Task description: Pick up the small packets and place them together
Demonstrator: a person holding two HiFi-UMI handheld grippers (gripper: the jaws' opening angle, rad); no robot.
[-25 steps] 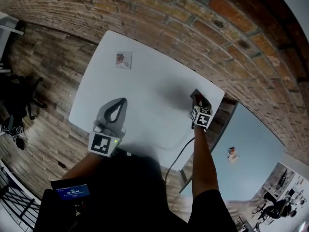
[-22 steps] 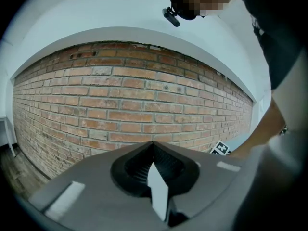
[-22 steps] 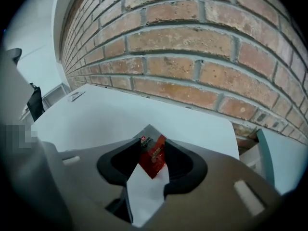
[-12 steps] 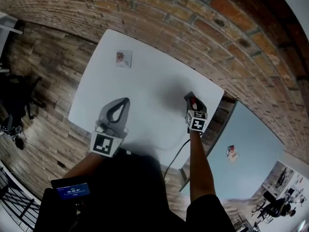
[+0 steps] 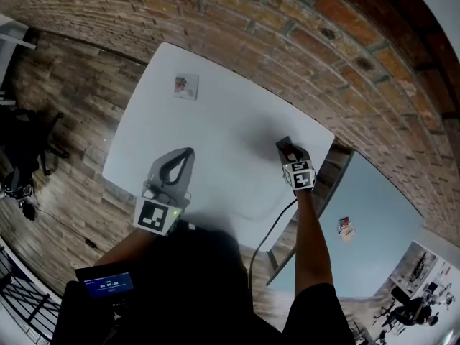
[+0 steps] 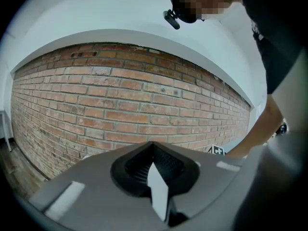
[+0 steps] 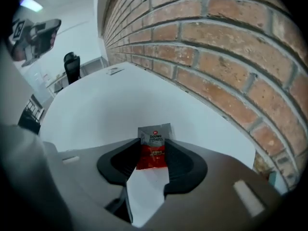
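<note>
A small red and grey packet [image 7: 154,139] stands between the jaws of my right gripper [image 7: 152,154], which is shut on it by its side edges. In the head view that right gripper [image 5: 286,148] hovers over the right part of the white table [image 5: 215,131], with the red packet [image 5: 289,152] showing at its tip. A second small packet [image 5: 185,87] lies flat near the table's far left corner, also seen far off in the right gripper view as a small packet [image 7: 114,70]. My left gripper [image 5: 186,154] hangs above the table's near left part, shut with nothing in it [image 6: 155,163].
A brick wall [image 5: 302,42] runs along the table's far and right sides. A light blue surface [image 5: 374,221] right of the table carries another small packet [image 5: 346,228]. Wooden floor [image 5: 65,157] lies to the left. A cable [image 5: 269,225] hangs off the table's near edge.
My right gripper, packet in its jaws, has shifted left from the table's right edge toward the middle. The left gripper has barely moved.
</note>
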